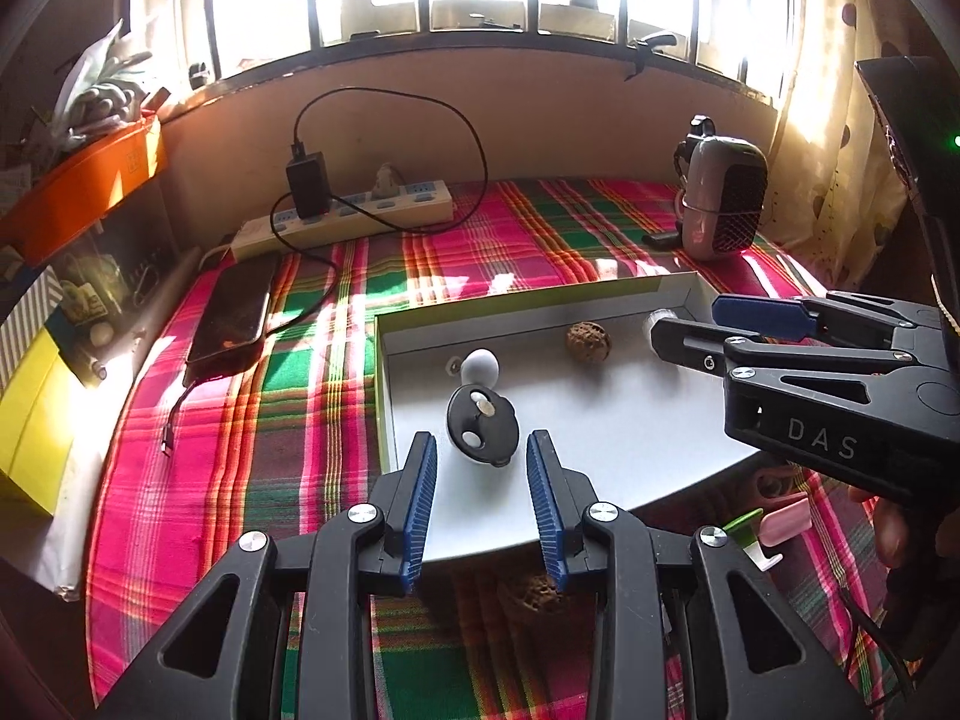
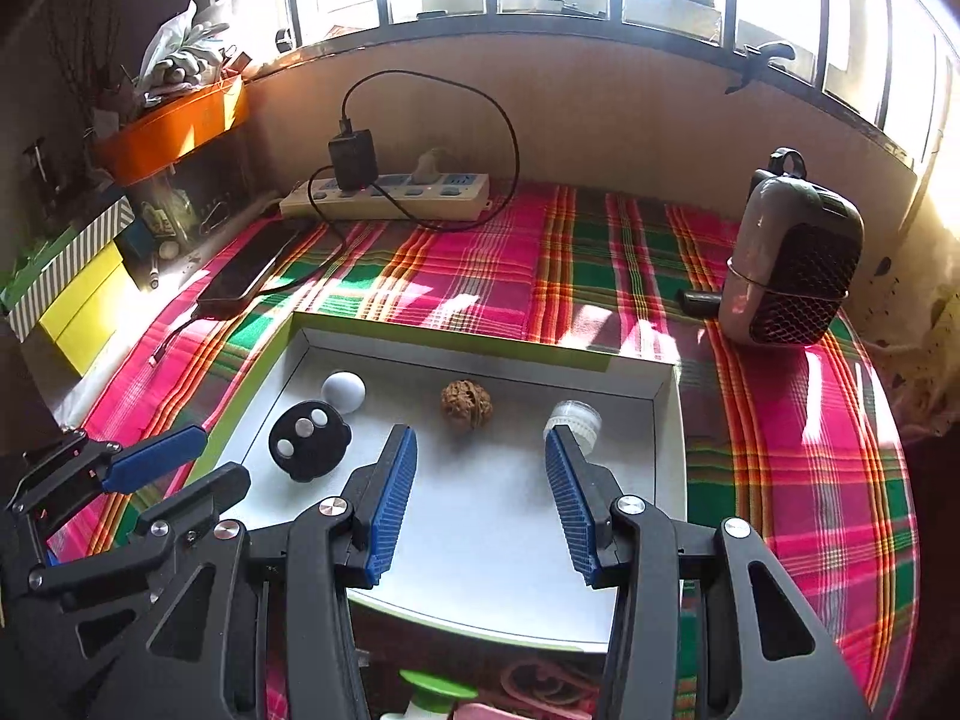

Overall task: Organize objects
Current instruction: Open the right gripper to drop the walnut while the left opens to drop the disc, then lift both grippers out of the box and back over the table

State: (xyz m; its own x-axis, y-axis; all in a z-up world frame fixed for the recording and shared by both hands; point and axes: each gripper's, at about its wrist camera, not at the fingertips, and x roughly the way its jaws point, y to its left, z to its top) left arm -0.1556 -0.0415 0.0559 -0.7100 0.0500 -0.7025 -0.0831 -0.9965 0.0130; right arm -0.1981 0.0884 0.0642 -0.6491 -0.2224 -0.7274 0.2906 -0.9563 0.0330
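A shallow white box lid with green rim (image 1: 480, 315) (image 2: 456, 342) lies on the plaid cloth. In it are a black round gadget with white buttons (image 1: 480, 429) (image 2: 309, 441), a white ball (image 1: 482, 366) (image 2: 344, 391), a walnut (image 1: 589, 343) (image 2: 466, 405) and a small clear-and-white cap (image 1: 657, 319) (image 2: 577, 417). My left gripper (image 1: 485, 450) (image 2: 174, 462) is open and empty, just before the black gadget. My right gripper (image 2: 480, 447) (image 1: 684, 324) is open and empty over the lid, its right finger beside the cap. Another walnut (image 1: 531, 597) lies on the cloth under the left gripper.
A power strip with charger (image 1: 348, 213) (image 2: 390, 192), a phone (image 1: 231, 315) (image 2: 252, 273), and a grey-black speaker-like device (image 1: 723, 204) (image 2: 786, 258) sit on the cloth. Orange tray and boxes (image 1: 78, 180) (image 2: 174, 132) stand left. Green, white and pink items (image 1: 762, 531) (image 2: 438, 693) lie near the front.
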